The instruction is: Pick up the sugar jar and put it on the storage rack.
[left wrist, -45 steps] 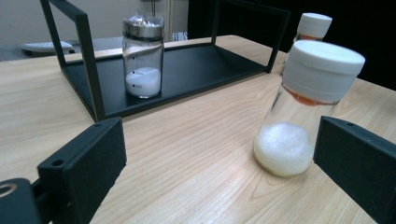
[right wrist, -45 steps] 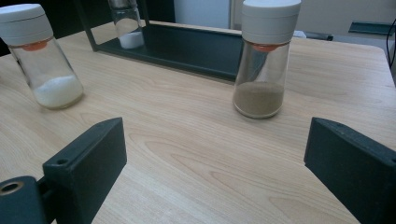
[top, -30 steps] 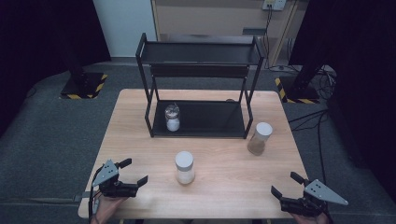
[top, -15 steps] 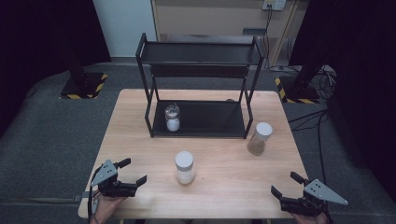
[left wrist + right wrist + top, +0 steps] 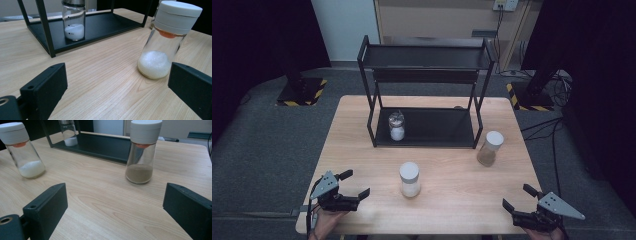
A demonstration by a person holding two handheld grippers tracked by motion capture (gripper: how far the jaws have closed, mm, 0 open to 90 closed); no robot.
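A white-capped jar of white grains (image 5: 409, 179) (image 5: 165, 40) (image 5: 23, 150) stands mid-table. To its right, by the rack's front right leg, is a white-capped jar of brown powder (image 5: 490, 148) (image 5: 142, 151). A smaller glass jar with white powder (image 5: 396, 125) (image 5: 74, 20) sits on the lower shelf of the black two-tier rack (image 5: 427, 140). My left gripper (image 5: 354, 184) rests open at the table's front left corner, aimed toward the white-grain jar. At the front right corner my right gripper (image 5: 519, 197) is open, facing the brown jar. Nothing is between either pair of jaws.
The wooden table (image 5: 452, 200) has bare surface between the jars and its front edge. The rack's top shelf (image 5: 427, 57) holds nothing. Grey floor surrounds the table, with stands on yellow-black bases (image 5: 302, 92) and cables (image 5: 557, 125) at the back.
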